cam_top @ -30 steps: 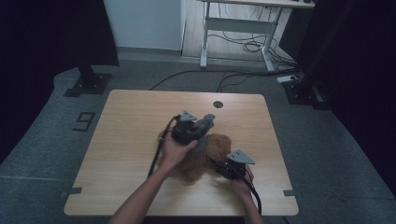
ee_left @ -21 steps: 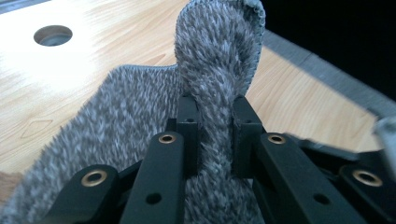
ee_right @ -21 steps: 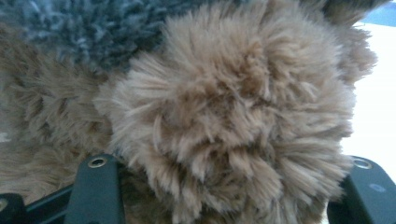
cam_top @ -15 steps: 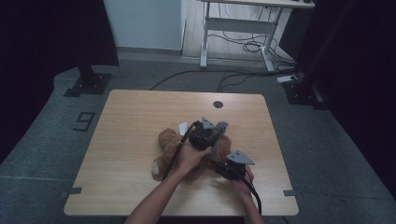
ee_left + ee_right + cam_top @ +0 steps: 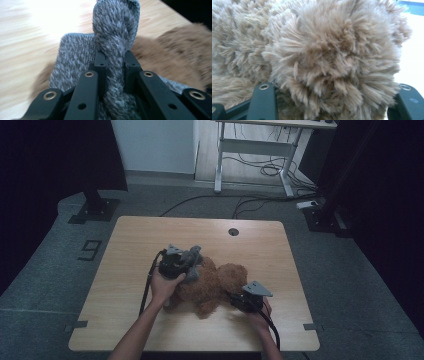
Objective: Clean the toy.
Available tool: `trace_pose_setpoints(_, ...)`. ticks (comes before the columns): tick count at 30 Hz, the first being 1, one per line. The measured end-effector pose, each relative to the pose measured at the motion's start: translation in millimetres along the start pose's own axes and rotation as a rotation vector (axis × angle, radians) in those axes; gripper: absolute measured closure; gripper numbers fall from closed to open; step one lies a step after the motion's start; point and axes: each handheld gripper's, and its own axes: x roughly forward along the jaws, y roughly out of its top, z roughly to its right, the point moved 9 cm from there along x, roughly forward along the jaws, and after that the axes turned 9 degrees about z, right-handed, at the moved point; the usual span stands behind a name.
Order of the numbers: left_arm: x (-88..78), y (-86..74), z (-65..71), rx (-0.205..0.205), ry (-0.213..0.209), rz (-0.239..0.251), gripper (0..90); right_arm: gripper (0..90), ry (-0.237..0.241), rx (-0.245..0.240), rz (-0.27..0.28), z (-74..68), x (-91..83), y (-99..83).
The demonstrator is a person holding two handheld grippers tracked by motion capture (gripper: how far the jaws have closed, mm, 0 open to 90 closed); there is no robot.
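Presently, the left claw (image 5: 113,56) is closed on a fold of grey knitted fabric (image 5: 115,30); in the left gripper view its two black jaws stand nearly parallel with the bunched fabric pinched between them and rising above their tips. More of the same grey fabric spreads flat beneath the jaws, lying partly on the brown plush and partly over the wooden desk (image 5: 22,35). In the high view the left claw (image 5: 192,257) sits at the near-centre of the desk, held by the left hand (image 5: 164,287), with the grey fabric (image 5: 191,255) bunched at its tip directly against the plush toy's left side.

The right claw (image 5: 332,100) is pressed into a brown teddy bear (image 5: 332,57). In the right gripper view, two black jaw arms show at the lower left and lower right corners, set wide apart, with a rounded mass of long tan fur between them. The jaw tips are buried in fur, so whether they grip the toy or merely bracket it cannot be told. In the high view the right claw (image 5: 236,300) meets the bear's near-right side, with its grey three-cornered plate on top and the right hand (image 5: 260,312) behind it.

Count: one teddy bear (image 5: 215,282), lying on the desk (image 5: 260,250) between the two claws; one grey fabric piece; two claws; one desk. A black cable trails from each claw toward the near edge.
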Motion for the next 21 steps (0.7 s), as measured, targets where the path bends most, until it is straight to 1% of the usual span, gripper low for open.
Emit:
trace_pose_setpoints(3,-7.0,-14.9,-18.9,-0.046,0.010,-0.011,76.9,36.4,0.000,0.002,0.000,0.1,0.1,0.0)
trace_pose_setpoints(8,-18.2,-37.3,-43.7,-0.085,0.041,-0.048,76.5,36.4,-0.002,0.003,0.000,0.4,0.3,0.1)
trace_pose_setpoints(10,-24.8,-39.3,-49.6,-0.093,0.052,-0.040,76.3,36.4,-0.003,0.004,0.000,0.5,0.3,0.1)
trace_pose_setpoints(12,-31.5,-34.6,-51.4,-0.091,0.053,-0.023,76.3,36.4,-0.003,0.005,-0.002,0.7,0.3,0.0)
trace_pose_setpoints(14,-37.7,-23.5,-48.1,-0.082,0.040,0.004,76.3,36.4,-0.002,0.007,0.000,0.9,0.6,0.2)
trace_pose_setpoints(15,-39.8,-16.3,-44.3,-0.077,0.033,0.020,76.3,36.4,-0.003,0.006,0.000,0.9,0.7,0.2)
trace_pose_setpoints(16,-41.2,-8.7,-40.0,-0.062,0.029,0.032,76.3,36.4,-0.005,0.005,0.000,1.0,0.9,0.3)
trace_pose_setpoints(18,-41.4,8.1,-27.1,-0.034,0.013,0.057,76.2,36.5,-0.014,0.001,0.002,0.9,1.8,0.7)
trace_pose_setpoints(19,-40.5,13.3,-22.1,-0.029,0.005,0.066,76.2,36.6,-0.019,0.000,0.003,0.9,2.5,0.9)
trace_pose_setpoints(21,-34.8,25.5,-6.3,-0.017,-0.022,0.075,76.1,36.8,-0.024,-0.001,0.002,1.0,3.9,1.4)
